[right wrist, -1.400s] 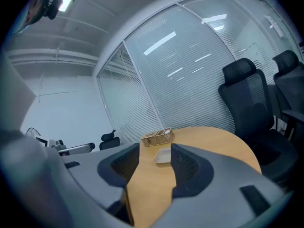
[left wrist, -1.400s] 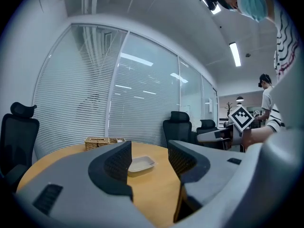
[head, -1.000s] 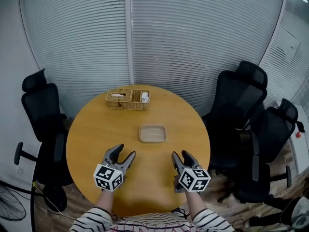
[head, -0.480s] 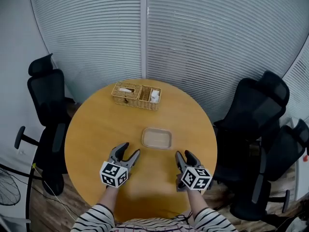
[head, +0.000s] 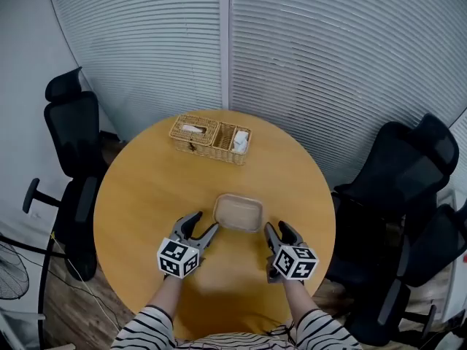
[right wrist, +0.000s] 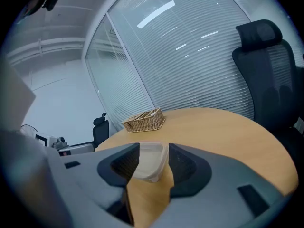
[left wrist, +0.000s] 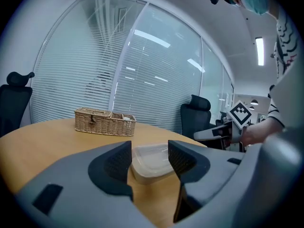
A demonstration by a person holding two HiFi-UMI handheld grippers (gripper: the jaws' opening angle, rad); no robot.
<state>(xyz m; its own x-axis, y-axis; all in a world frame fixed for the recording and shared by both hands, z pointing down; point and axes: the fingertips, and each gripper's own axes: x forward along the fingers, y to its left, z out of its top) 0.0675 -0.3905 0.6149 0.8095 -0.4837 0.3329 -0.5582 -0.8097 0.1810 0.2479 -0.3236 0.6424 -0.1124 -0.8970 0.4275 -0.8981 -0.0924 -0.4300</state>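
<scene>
A shallow clear plastic tray lies near the middle of the round wooden table. My left gripper is open just to the tray's left-front corner; in the left gripper view the tray shows between the open jaws of that gripper. My right gripper is open at the tray's right-front corner, with the tray framed between its jaws. Neither gripper grips anything.
A wicker basket with tissues and packets stands at the table's far side. Black office chairs stand to the left and to the right. Blinds behind glass walls close the back. A fan stands on the floor at left.
Both grippers have moved forward across the table to the tray's near corners. The tray now fills the gap between each pair of jaws. The jaws stay open.
</scene>
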